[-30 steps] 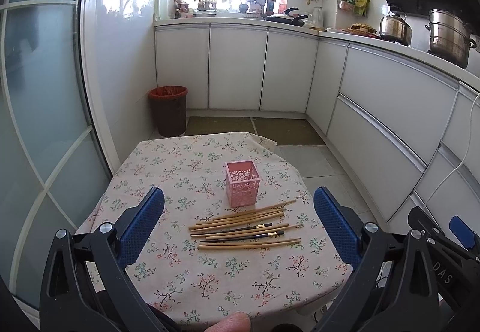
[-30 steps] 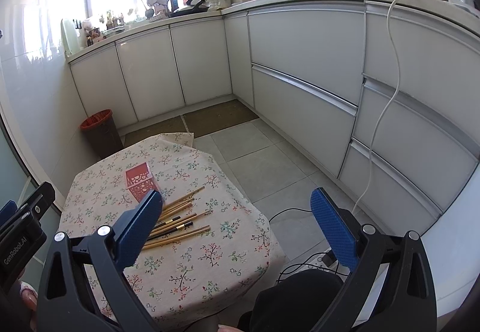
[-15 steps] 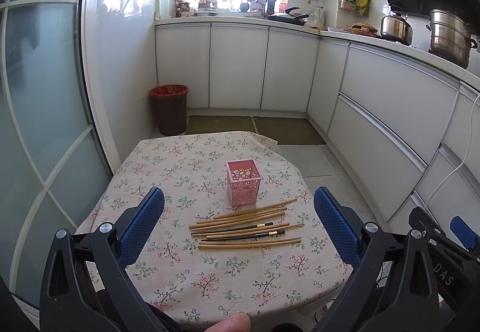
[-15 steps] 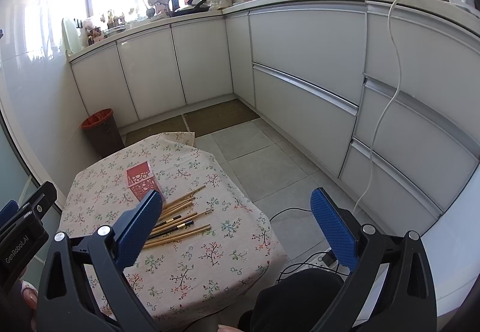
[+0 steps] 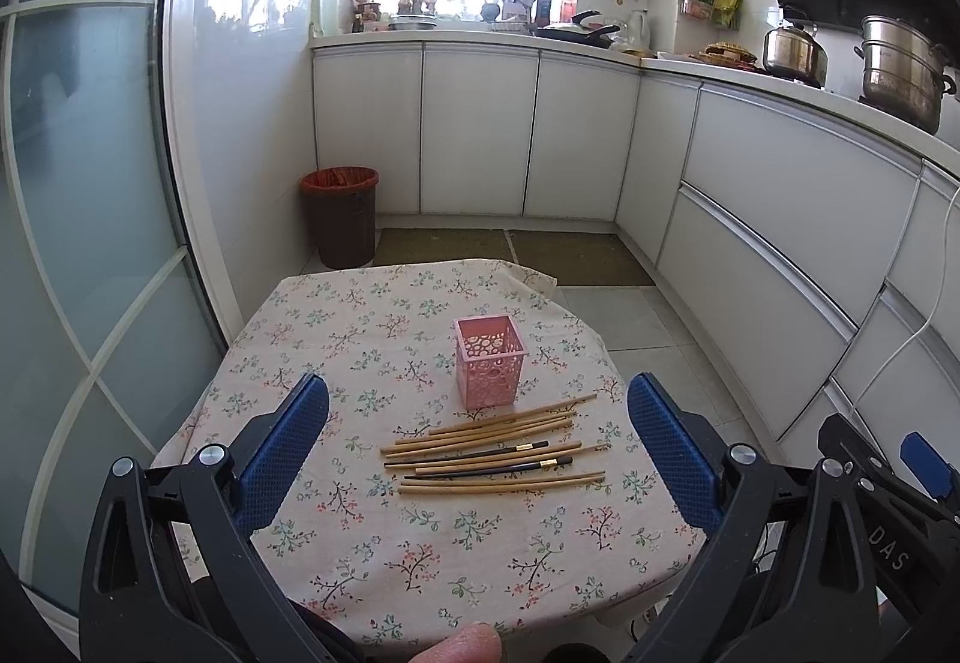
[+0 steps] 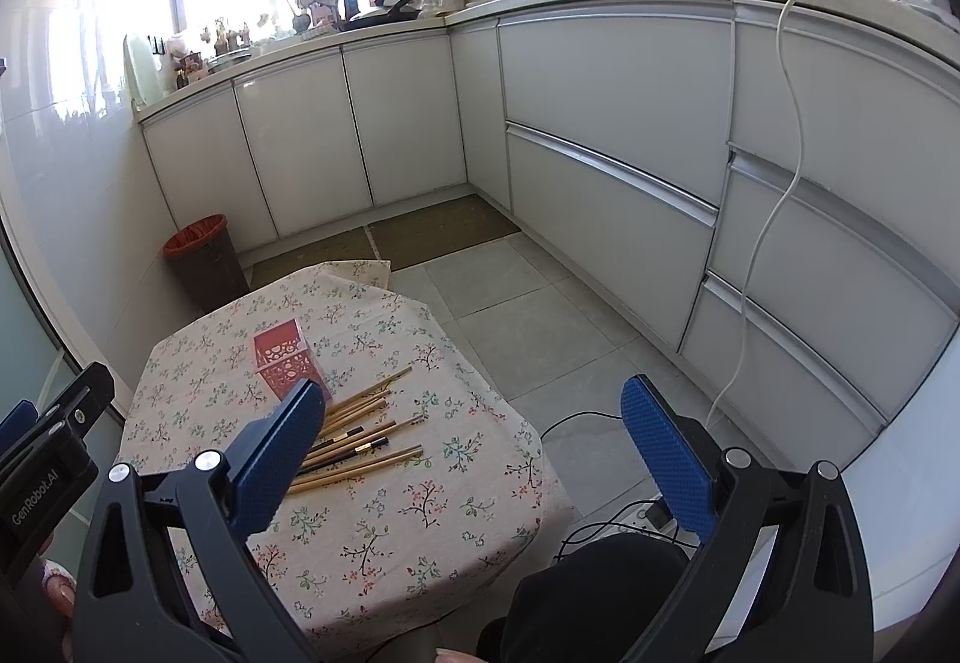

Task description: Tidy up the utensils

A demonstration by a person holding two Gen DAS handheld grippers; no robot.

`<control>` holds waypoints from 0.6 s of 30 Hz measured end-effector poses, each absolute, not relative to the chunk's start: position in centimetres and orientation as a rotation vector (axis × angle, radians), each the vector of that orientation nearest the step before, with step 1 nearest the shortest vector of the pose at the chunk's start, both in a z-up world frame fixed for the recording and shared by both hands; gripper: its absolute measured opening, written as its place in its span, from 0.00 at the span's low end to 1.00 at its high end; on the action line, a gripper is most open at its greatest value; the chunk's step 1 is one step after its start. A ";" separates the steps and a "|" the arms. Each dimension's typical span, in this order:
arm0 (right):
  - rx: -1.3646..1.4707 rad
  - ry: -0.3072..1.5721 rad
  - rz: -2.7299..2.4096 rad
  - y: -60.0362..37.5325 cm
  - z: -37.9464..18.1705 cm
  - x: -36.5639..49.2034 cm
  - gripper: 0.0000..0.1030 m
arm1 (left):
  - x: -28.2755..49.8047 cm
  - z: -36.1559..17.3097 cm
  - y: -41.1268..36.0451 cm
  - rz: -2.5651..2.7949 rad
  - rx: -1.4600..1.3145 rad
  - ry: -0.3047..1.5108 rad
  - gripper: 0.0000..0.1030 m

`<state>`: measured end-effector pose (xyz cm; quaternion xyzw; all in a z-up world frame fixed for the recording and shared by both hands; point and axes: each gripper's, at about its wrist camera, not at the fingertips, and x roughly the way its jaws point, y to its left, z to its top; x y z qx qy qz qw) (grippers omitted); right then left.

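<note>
The landmark is the pink holder, a square perforated basket standing upright on the table, which wears a floral cloth.

In the left wrist view, the left gripper hangs above the near half of the table with its jaws spread wide and nothing between them. The chopsticks lie flat on the cloth just in front of the holder, on its gripper side, fanned roughly side to side. They sit between the two blue pads as the camera sees them, but lower and farther off, untouched. Most are bamboo-coloured; two are dark with pale bands. The far ends of the rearmost sticks come close beside the holder's base. What shows of the holder's inside holds no chopstick.

Left of and well behind the holder, on the floor by the cabinets, stands a brown bin with a red liner.

In the right wrist view, the right gripper is also wide open and holds nothing. It hangs off to the right of the holder, past the table's edge and over the floor; the chopsticks lie to its left, partly hidden behind its left pad.
</note>
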<state>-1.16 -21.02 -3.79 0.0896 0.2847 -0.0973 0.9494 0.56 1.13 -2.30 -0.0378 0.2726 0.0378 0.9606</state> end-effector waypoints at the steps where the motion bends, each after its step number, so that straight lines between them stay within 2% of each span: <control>1: 0.183 0.580 -0.198 -21.0 -3.8 -1.1 0.94 | 0.6 -2.4 1.1 0.077 -0.077 0.553 0.93; 12: 0.182 0.599 -0.202 -21.1 -4.2 -0.7 0.94 | 0.9 -2.9 0.8 0.083 -0.071 0.572 0.93; 18: 0.244 0.731 -0.174 -21.9 -6.8 1.8 0.94 | 3.9 -5.5 1.7 0.083 -0.106 0.691 0.93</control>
